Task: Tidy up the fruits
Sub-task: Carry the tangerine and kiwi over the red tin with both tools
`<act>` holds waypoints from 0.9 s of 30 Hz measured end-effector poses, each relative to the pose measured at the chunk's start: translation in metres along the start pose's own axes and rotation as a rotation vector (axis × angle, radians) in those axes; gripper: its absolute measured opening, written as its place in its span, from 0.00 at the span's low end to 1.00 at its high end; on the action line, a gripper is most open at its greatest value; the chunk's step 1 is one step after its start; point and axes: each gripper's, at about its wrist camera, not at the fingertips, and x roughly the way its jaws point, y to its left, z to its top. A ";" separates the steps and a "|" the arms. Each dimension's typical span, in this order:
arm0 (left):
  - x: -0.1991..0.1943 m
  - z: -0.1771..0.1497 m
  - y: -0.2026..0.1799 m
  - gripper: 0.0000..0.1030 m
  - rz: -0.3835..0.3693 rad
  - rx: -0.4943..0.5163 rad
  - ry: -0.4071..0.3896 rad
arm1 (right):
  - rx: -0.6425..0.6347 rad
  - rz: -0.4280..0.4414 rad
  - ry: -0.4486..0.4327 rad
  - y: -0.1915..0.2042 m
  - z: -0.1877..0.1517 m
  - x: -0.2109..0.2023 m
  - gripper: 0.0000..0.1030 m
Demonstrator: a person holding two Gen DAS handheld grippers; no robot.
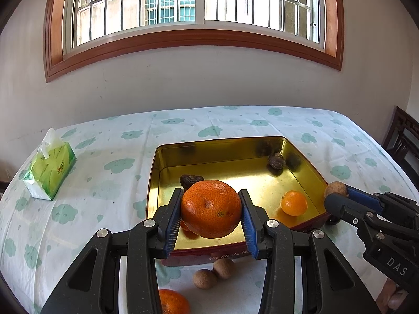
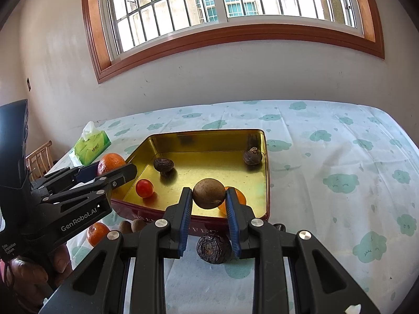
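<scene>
My left gripper [image 1: 211, 213] is shut on a large orange [image 1: 211, 208] and holds it above the near edge of the gold tin tray [image 1: 209, 167]. My right gripper [image 2: 208, 197] is shut on a round brown fruit [image 2: 208, 193], held over the tray's [image 2: 209, 141] near right corner. In the tray lie a small orange [image 1: 293, 203], two dark wrinkled fruits [image 1: 276, 160] [image 2: 163, 164] and a cherry tomato [image 2: 144, 188]. On the cloth near the tray lie two brown fruits [image 1: 212, 273], another orange [image 1: 172, 302] and a dark wrinkled fruit [image 2: 213, 248].
A green tissue pack [image 1: 49, 171] stands on the table's left side. The table has a white cloth with green cloud prints [image 2: 340, 183] and stands against a wall under a window. A dark wooden chair [image 1: 403, 144] is at the right edge.
</scene>
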 end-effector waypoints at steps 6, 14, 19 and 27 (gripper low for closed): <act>0.007 0.003 0.003 0.41 0.002 -0.001 0.003 | 0.001 -0.001 0.000 0.000 0.001 0.004 0.23; 0.016 0.006 0.004 0.41 0.003 0.003 0.004 | 0.004 0.000 0.001 -0.001 0.002 0.008 0.23; 0.020 0.007 0.004 0.41 0.003 0.005 0.006 | 0.006 0.000 0.003 -0.003 0.004 0.012 0.23; 0.023 0.008 0.005 0.41 0.005 0.007 0.006 | 0.007 -0.002 0.008 -0.005 0.008 0.023 0.23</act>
